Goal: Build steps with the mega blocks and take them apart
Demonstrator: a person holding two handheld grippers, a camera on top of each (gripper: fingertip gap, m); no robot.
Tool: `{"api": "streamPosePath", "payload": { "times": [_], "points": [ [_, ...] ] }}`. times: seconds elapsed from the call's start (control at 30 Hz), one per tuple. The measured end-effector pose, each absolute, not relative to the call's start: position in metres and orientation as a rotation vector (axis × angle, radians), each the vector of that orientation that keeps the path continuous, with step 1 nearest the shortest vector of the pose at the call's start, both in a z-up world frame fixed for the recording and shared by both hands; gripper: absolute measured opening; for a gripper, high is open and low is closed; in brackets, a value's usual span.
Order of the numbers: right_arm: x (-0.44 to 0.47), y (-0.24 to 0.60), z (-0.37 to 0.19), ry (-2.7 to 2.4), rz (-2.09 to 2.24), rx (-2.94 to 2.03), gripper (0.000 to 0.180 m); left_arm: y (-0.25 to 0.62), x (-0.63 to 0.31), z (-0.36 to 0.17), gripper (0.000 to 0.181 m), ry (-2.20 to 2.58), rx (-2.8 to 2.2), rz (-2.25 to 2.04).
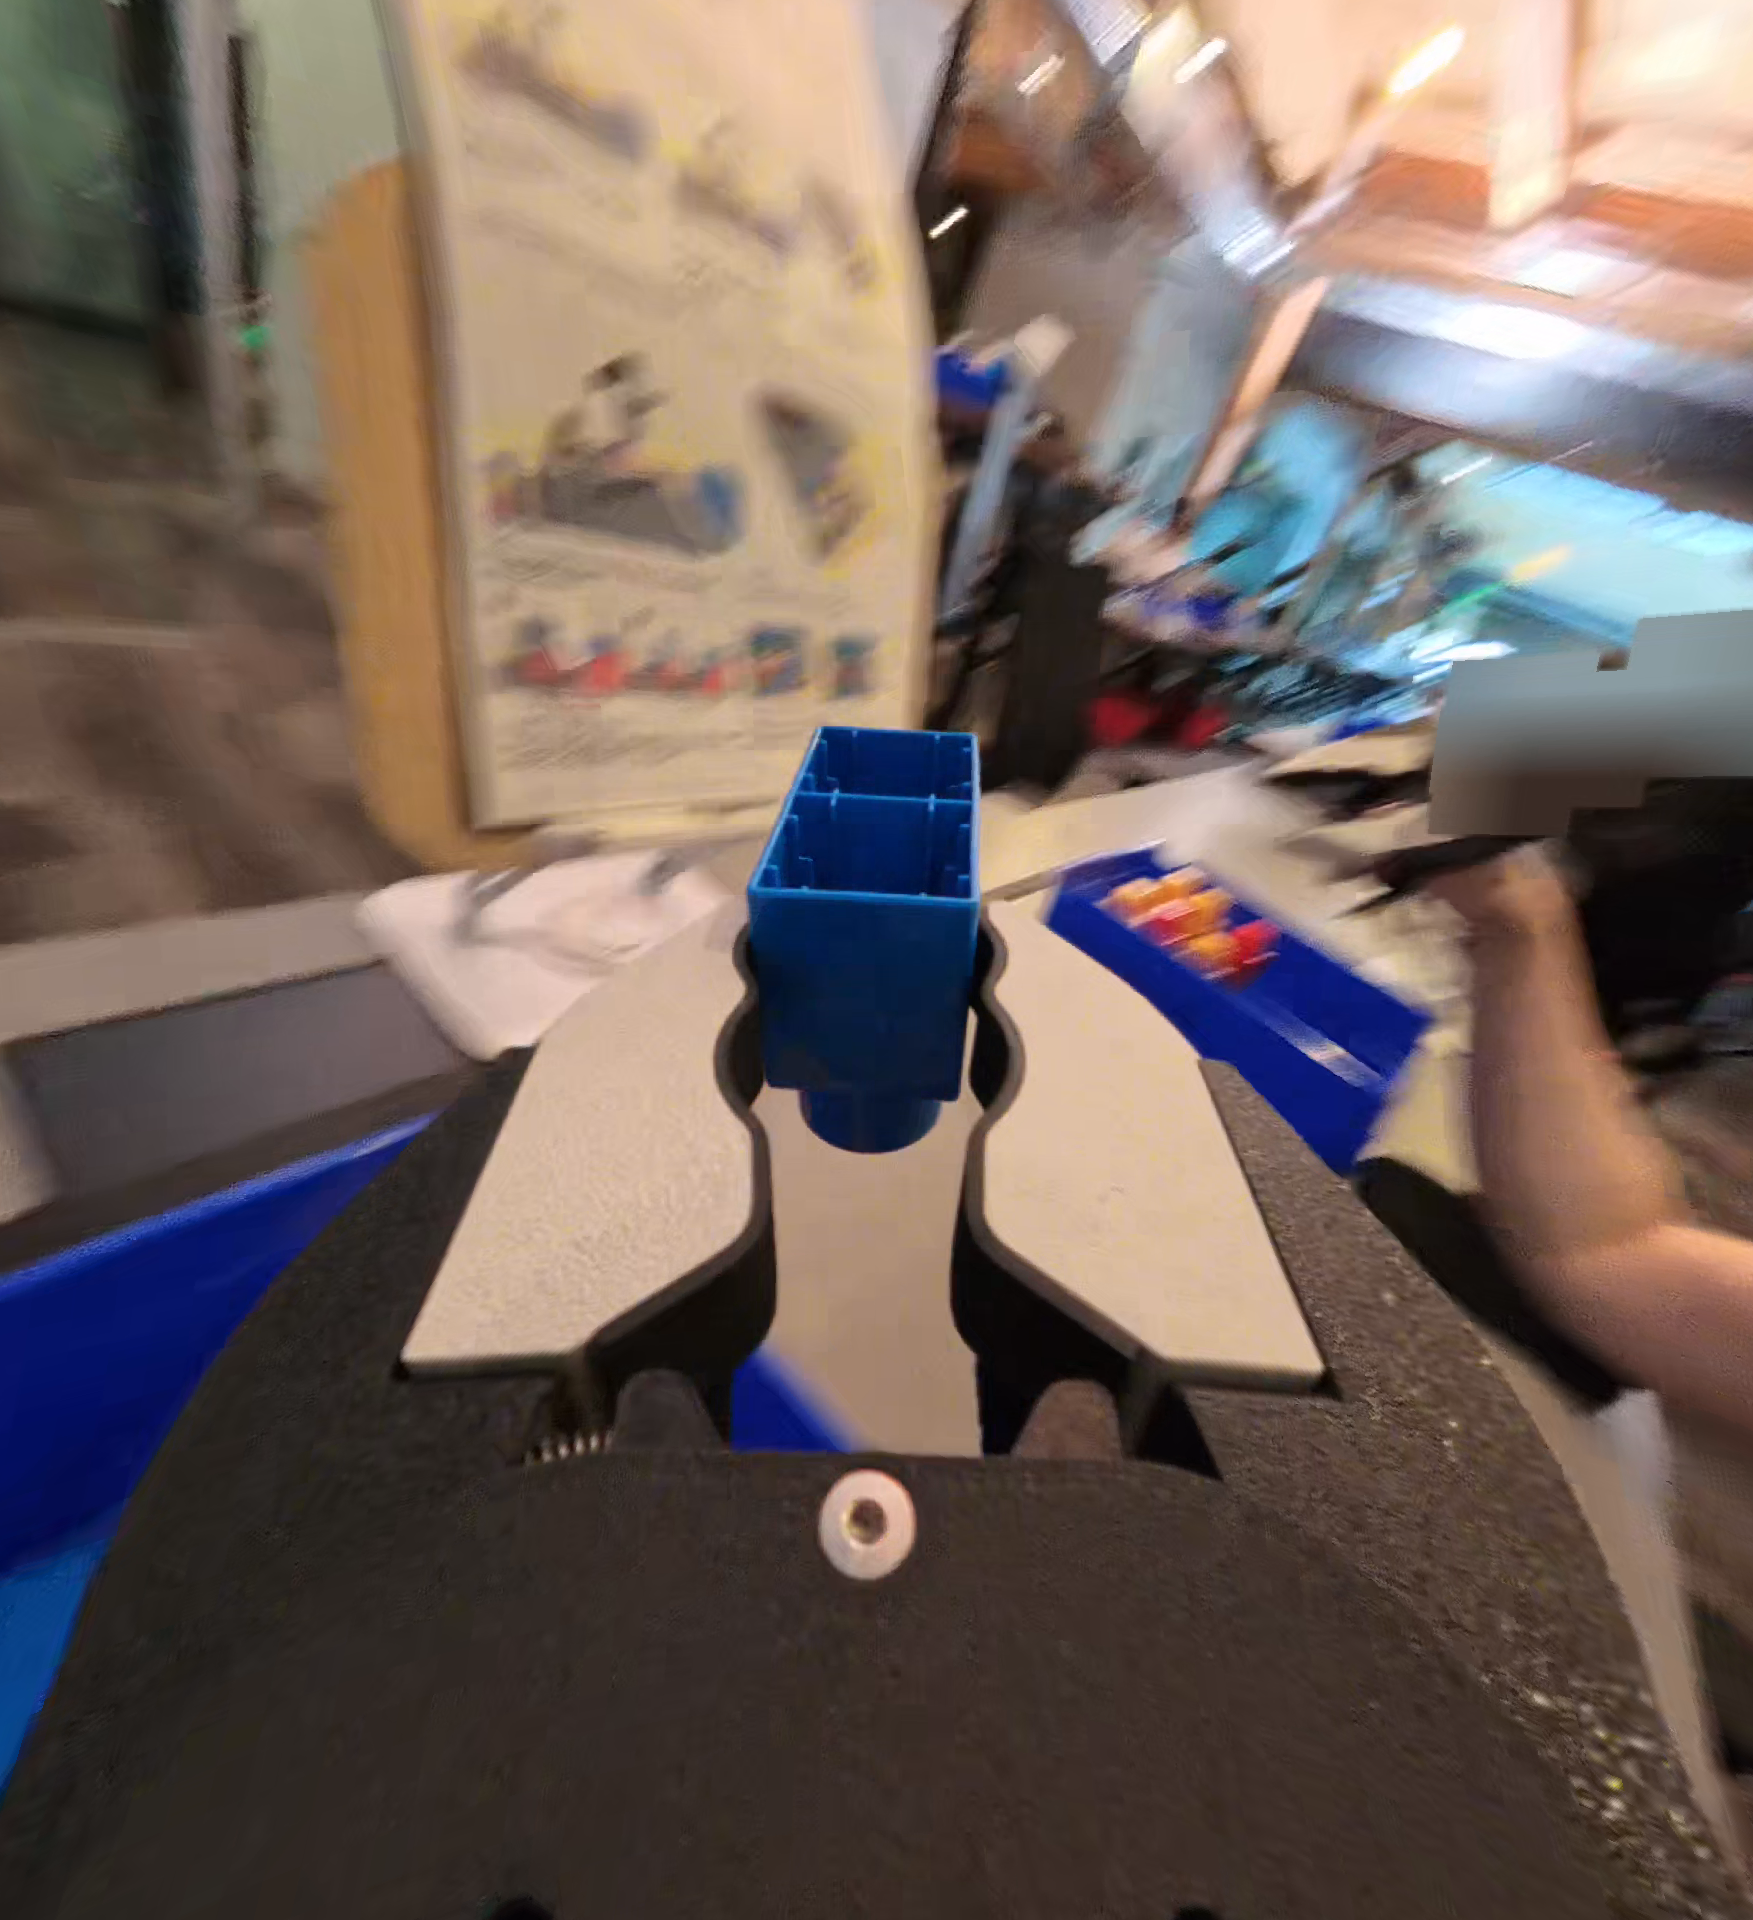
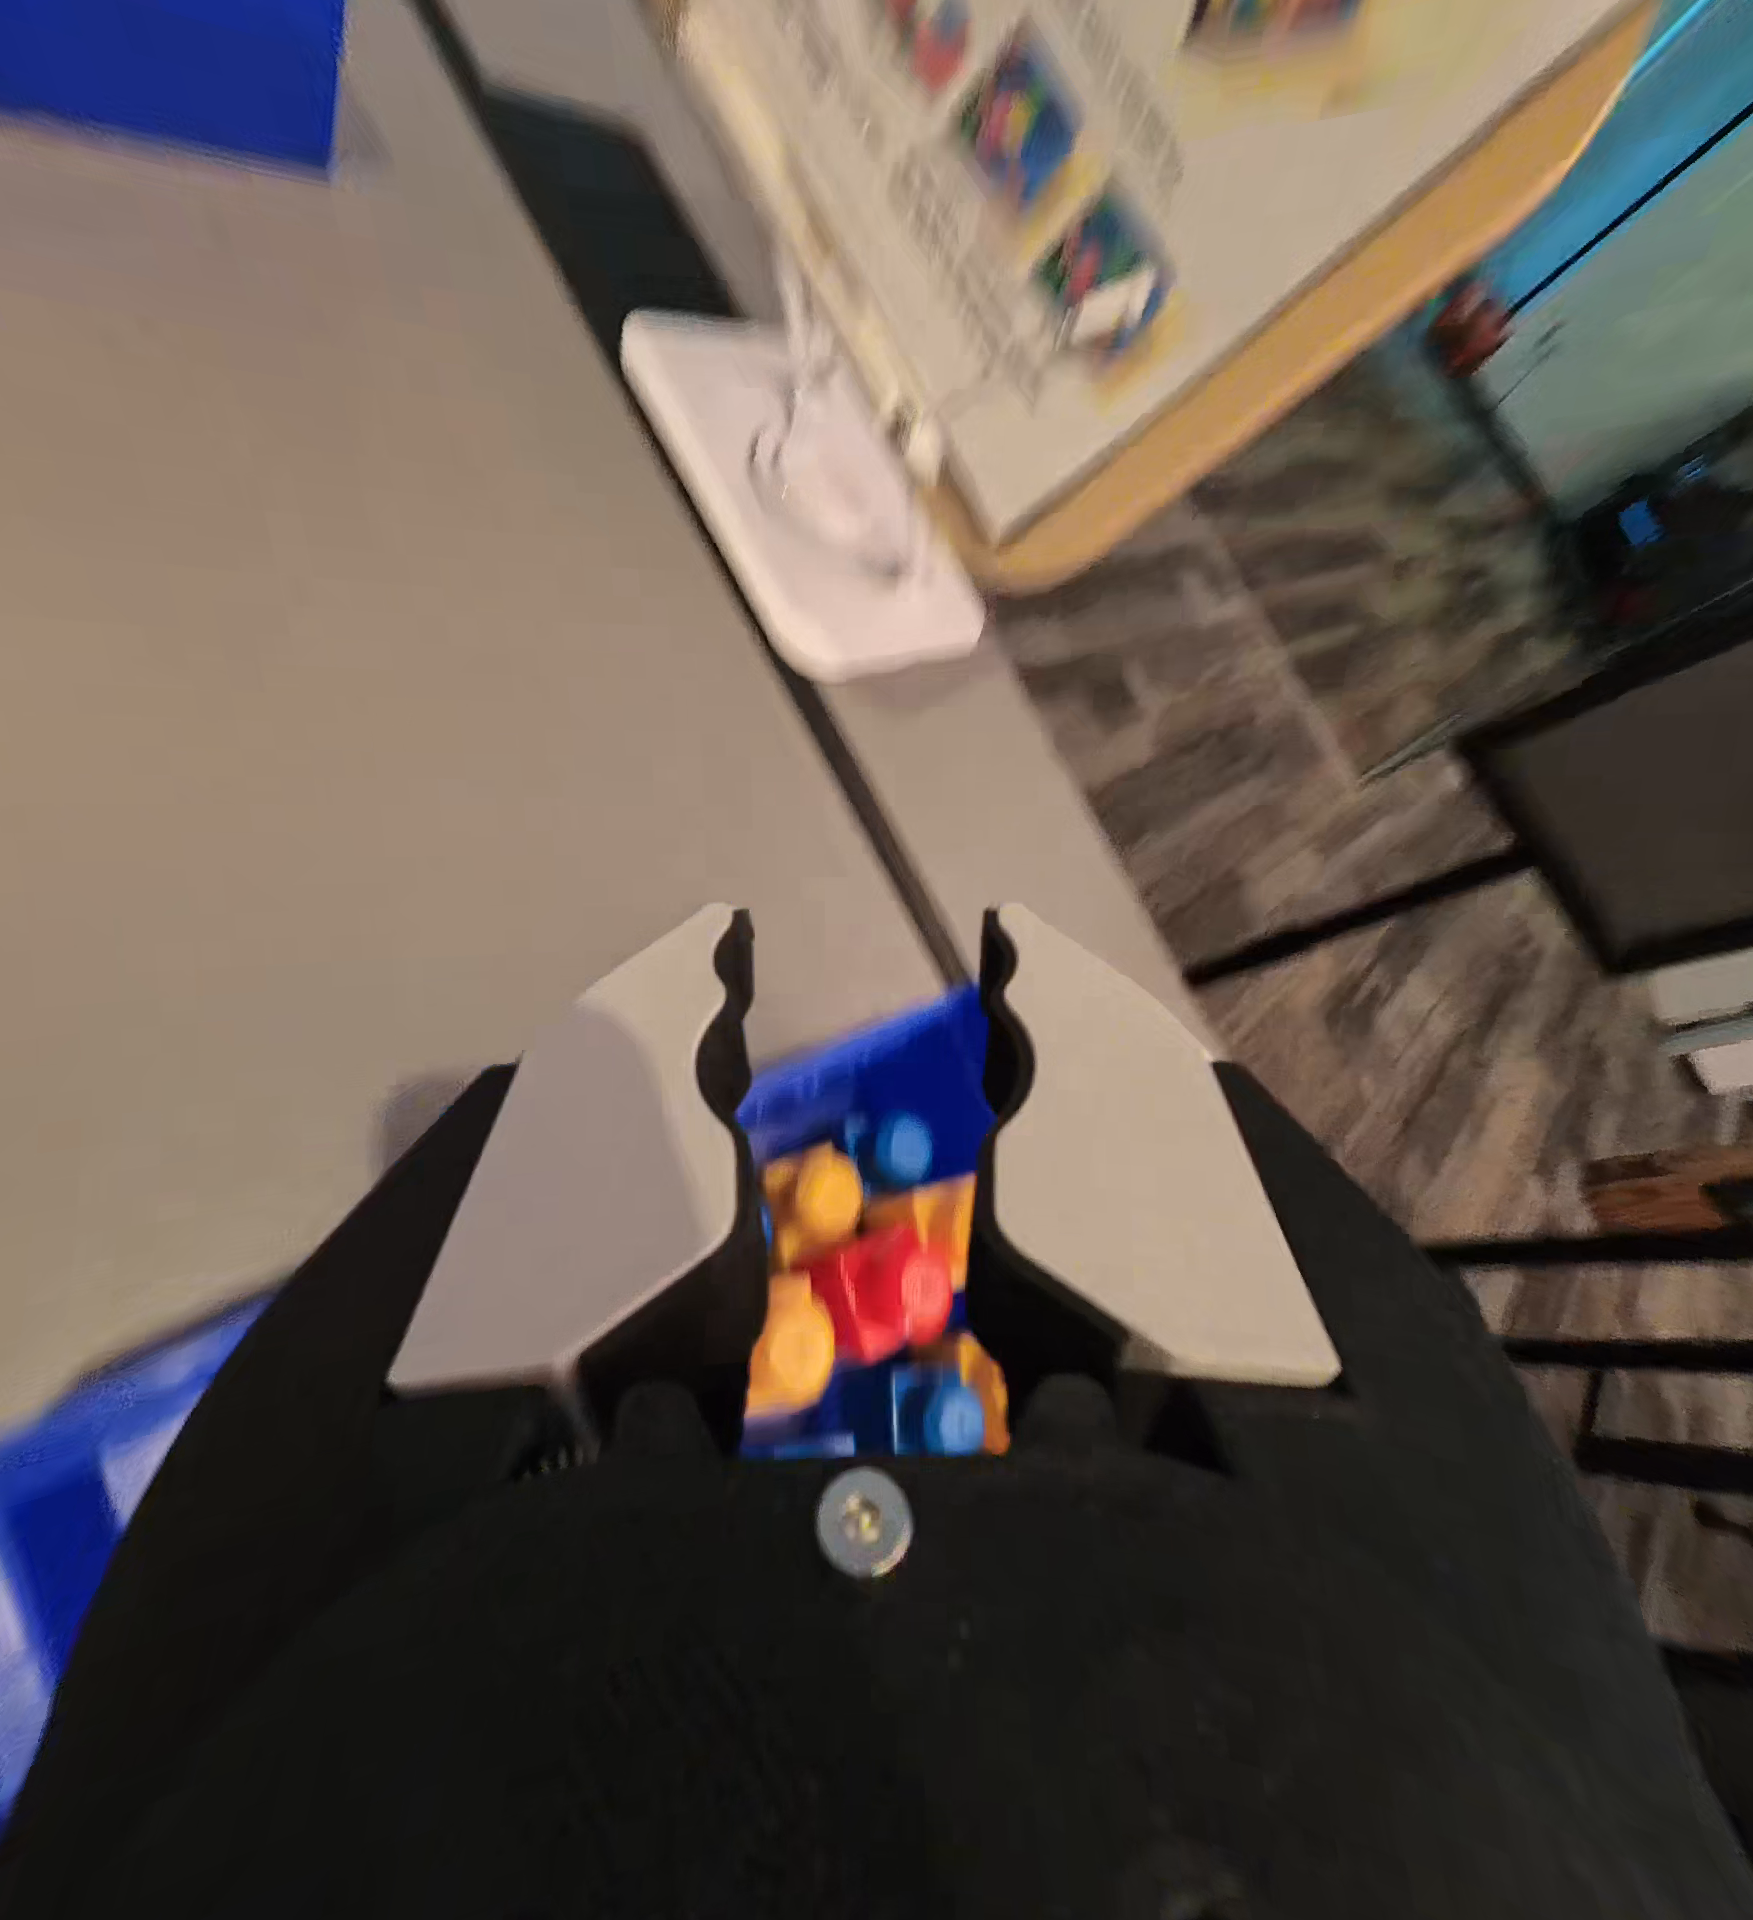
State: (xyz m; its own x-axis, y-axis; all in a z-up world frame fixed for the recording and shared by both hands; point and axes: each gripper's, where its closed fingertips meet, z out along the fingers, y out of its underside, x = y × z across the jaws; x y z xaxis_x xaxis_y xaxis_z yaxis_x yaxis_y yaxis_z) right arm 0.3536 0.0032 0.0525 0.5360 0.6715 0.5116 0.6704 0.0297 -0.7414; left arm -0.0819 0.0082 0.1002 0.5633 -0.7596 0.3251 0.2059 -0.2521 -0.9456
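My left gripper [image 1: 864,971] is shut on a blue mega block [image 1: 864,935] and holds it above the grey table, hollow underside up and away, one stud toward me. A blue bin [image 1: 1256,997] with orange and red blocks lies to its right. In the right wrist view my right gripper [image 2: 867,961] is open and empty, hovering over the same blue bin [image 2: 882,1049]. Orange, red and blue blocks [image 2: 872,1278] show between its fingers. Both views are motion-blurred.
A person's arm [image 1: 1578,1174] reaches in at the right of the left wrist view. A white tray [image 2: 810,499] sits at the table's far edge, also in the left wrist view [image 1: 539,935]. Another blue bin [image 1: 124,1351] lies lower left. A poster board [image 1: 674,395] stands behind.
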Motion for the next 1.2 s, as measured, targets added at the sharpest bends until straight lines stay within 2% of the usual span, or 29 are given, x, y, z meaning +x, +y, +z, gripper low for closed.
{"api": "streamPosePath", "payload": {
  "times": [0.07, 0.17, 0.23, 0.33, 0.53, 0.6, 0.7, 0.77, 0.83, 1.03, 1.2],
  "points": [
    [0.307, -0.005, 0.088, -1.059, 0.158, -1.512, 0.043, -0.012, -0.047, 0.121, 0.036, 0.531, -1.472, -1.111],
    [0.221, -0.043, 0.123, -0.935, 0.68, -1.312, 0.042, -0.035, 0.005, 0.132, 0.036, 0.597, -1.384, -1.205],
    [0.177, -0.063, 0.12, -0.875, 0.973, -1.273, 0.043, -0.051, 0.038, 0.133, 0.036, 0.647, -1.343, -1.276],
    [0.133, -0.074, 0.093, -0.876, 1.173, -1.329, 0.045, -0.067, 0.077, 0.121, 0.037, 0.73, -1.362, -1.32],
    [0.123, -0.072, 0.079, -0.786, 1.399, -1.334, 0.048, -0.078, 0.111, 0.094, 0.036, 0.822, -1.42, -1.357],
    [0.122, -0.076, 0.074, -0.811, 1.514, -1.344, 0.034, -0.075, 0.111, 0.088, 0.037, 0.835, -1.448, -1.35],
    [0.123, -0.073, 0.068, -0.783, 1.629, -1.378, 0.034, -0.07, 0.108, 0.083, 0.04, 0.866, -1.489, -1.301],
    [0.123, -0.069, 0.061, -0.745, 1.722, -1.434, 0.033, -0.061, 0.096, 0.079, 0.056, 0.874, -1.56, -1.212],
    [0.121, -0.063, 0.041, -0.731, 1.768, -1.569, 0.033, -0.048, 0.069, 0.075, 0.067, 0.878, -1.653, -1.068],
    [0.112, -0.057, -0.071, -0.85, 1.6, -2.148, 0.033, 0.011, -0.063, 0.036, 0.068, 0.634, -1.982, -0.565],
    [0.108, -0.068, -0.123, -0.897, 1.607, -2.378, 0.034, 0.041, -0.097, -0.006, 0.061, 0.501, -2.075, -0.64]
  ]
}}
